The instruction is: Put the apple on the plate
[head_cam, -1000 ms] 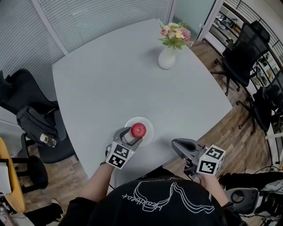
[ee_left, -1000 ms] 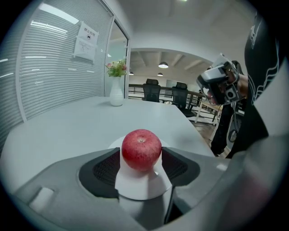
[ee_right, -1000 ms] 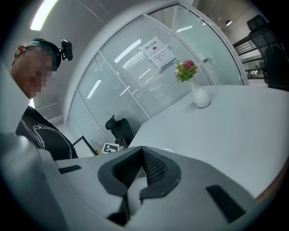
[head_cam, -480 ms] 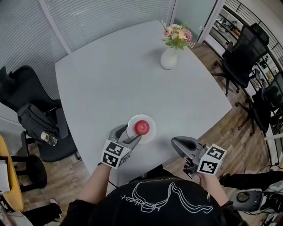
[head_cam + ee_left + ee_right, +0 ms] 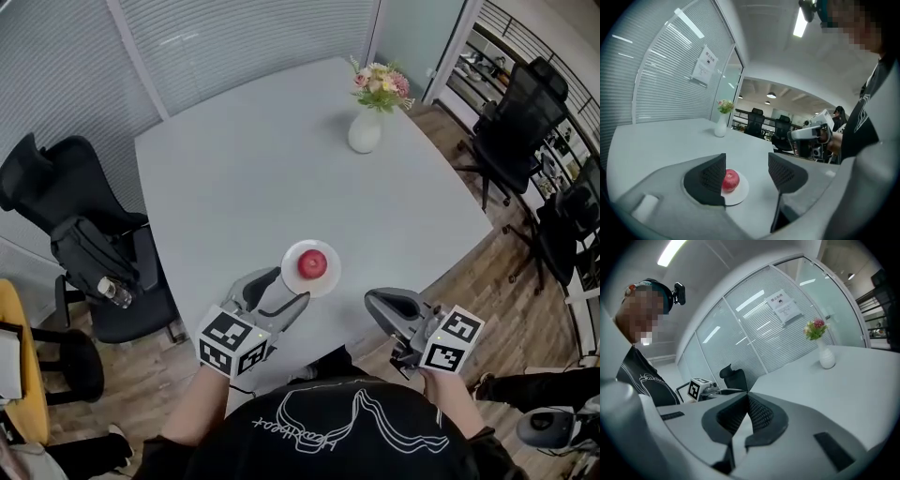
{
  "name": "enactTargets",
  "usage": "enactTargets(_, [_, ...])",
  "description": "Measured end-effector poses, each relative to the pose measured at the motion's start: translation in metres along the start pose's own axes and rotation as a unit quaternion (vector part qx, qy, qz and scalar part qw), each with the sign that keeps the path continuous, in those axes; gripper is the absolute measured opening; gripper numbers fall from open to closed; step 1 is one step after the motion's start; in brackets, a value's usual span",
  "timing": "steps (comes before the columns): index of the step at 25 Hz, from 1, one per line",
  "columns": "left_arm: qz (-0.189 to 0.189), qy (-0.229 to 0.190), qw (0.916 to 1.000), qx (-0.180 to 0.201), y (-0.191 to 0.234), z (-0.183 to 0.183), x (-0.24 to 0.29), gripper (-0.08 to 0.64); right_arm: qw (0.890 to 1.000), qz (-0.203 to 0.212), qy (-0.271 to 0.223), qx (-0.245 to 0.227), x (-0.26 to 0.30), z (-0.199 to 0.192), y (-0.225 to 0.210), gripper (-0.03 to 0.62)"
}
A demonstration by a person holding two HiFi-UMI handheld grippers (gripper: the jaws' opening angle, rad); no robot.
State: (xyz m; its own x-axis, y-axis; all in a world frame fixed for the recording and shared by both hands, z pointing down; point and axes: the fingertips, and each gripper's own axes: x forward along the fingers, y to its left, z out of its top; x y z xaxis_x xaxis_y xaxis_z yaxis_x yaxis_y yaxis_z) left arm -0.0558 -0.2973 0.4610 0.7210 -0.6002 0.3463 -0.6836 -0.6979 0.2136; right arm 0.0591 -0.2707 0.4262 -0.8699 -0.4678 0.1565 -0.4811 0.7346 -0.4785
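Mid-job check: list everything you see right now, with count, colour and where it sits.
table: one, light grey, middle of the head view.
plate: one, white, near the table's front edge.
apple: one, red, on the plate.
vase: one, white, holding pink and yellow flowers, far right corner of the table.
office chairs: at least three, black, one left of the table, the rest to its right.
bag: one, black, on the left chair.
left claw: one, grey, open and empty, just short of the plate.
right claw: one, grey, shut and empty, just off the table's near edge.
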Motion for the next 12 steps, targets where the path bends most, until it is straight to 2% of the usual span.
enactTargets(2, [-0.016, -0.008, 0.9998, 0.006, -0.014, 0.011, -0.011, 0.273, 1.000, -0.005, -0.014, -0.009, -0.002, 0.009, 0.006, 0.009])
enactTargets(5, [-0.037, -0.023, 0.9990, 0.005, -0.031, 0.024, -0.027, 0.200, 0.999, -0.003, -0.022, -0.024, -0.001, 0.016, 0.021, 0.009])
enactTargets(9, [-0.070, -0.038, 0.9965, -0.023, -0.051, 0.036, -0.041, 0.133, 0.999, 0.010, -0.024, -0.041, 0.003, 0.015, 0.040, 0.009])
enactTargets(12, [-0.088, -0.044, 0.9944, -0.039, -0.061, 0.039, -0.049, 0.055, 0.998, 0.015, -0.020, -0.054, 0.005, 0.010, 0.049, 0.009])
